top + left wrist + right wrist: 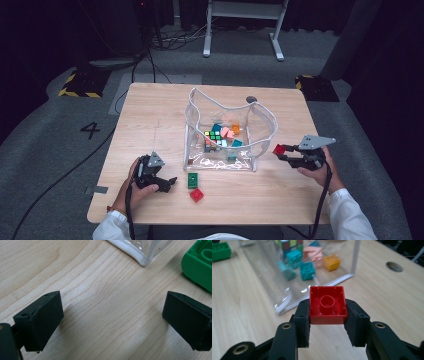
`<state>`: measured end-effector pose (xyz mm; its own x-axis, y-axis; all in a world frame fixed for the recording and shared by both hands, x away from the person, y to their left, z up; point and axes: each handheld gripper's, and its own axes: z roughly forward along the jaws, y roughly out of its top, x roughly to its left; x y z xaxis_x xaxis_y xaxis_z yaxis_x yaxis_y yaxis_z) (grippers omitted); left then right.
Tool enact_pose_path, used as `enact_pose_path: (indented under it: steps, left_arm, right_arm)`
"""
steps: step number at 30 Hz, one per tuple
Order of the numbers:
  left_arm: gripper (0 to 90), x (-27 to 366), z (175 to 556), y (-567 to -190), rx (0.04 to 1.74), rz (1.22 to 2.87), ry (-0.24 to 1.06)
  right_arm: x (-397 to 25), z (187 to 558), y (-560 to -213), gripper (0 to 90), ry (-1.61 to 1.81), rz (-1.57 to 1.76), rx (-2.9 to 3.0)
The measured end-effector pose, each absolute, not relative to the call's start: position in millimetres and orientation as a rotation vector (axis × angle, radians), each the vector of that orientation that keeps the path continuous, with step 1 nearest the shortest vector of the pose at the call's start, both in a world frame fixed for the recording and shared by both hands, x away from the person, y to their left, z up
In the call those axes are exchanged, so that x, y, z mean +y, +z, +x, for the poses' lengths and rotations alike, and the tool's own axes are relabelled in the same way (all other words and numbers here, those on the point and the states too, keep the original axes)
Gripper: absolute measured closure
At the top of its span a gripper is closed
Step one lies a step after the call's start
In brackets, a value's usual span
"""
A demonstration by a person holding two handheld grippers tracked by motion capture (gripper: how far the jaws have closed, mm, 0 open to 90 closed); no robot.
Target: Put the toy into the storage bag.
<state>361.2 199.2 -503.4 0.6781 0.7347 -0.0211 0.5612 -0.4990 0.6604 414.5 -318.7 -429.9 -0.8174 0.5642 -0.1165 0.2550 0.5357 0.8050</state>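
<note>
Red brick (pixel 327 305), hollow underside facing the right gripper view's camera, is clamped square between the two jaws of the right gripper (pixel 286 152), held up off the counter (pixel 150 120) just beside the right wall of the clear bag (pixel 266 127). One red brick in the grip, then, and a second red brick (pixel 196 195) lying loose on the counter near the front edge. Touching distance above that one sits a single green brick (pixel 192 180), flat on the wood, just in front of the bag. Over to the left gripper (pixel 167 184): jaws spread wide apart, nothing between them but bare wood grain, hovering low just left of the green brick, which peeks in at the corner of the left gripper view (pixel 198 263).

Inside the bag: one multicoloured puzzle cube (pixel 214 137), plus a scatter of small bricks, teal ones (pixel 307 270), pink ones (pixel 315 255) and one orange (pixel 332 262). I count about three teal and two pink, though the plastic blurs them, so the exact tally is hard to call. One round hole (pixel 394 266) shows in the counter behind the bag.
</note>
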Motion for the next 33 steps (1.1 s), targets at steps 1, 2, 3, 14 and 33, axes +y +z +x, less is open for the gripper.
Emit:
enact_pose_path:
  steps: [1, 2, 3, 14, 33]
  left_arm:
    - [3.5, 199, 361, -503, 0.991, 2.241, 0.347]
    - [3.5, 199, 361, -503, 0.992, 2.241, 0.347]
    - [3.5, 199, 361, -503, 0.992, 2.241, 0.347]
    - [3.5, 199, 361, -503, 0.992, 2.241, 0.346]
    - [3.5, 199, 361, -503, 0.991, 2.241, 0.346]
  right_arm:
    - [-320, 419, -425, 59.1, 1.184, 0.681, 2.401]
    - [-322, 423, -421, 59.1, 1.188, 0.681, 2.398]
    - [-323, 428, -414, 59.1, 1.199, 0.689, 2.385]
    - [-327, 471, -347, 59.1, 1.185, 0.704, 2.323]
    - [-285, 488, -288, 59.0, 1.251, 0.559, 2.314]
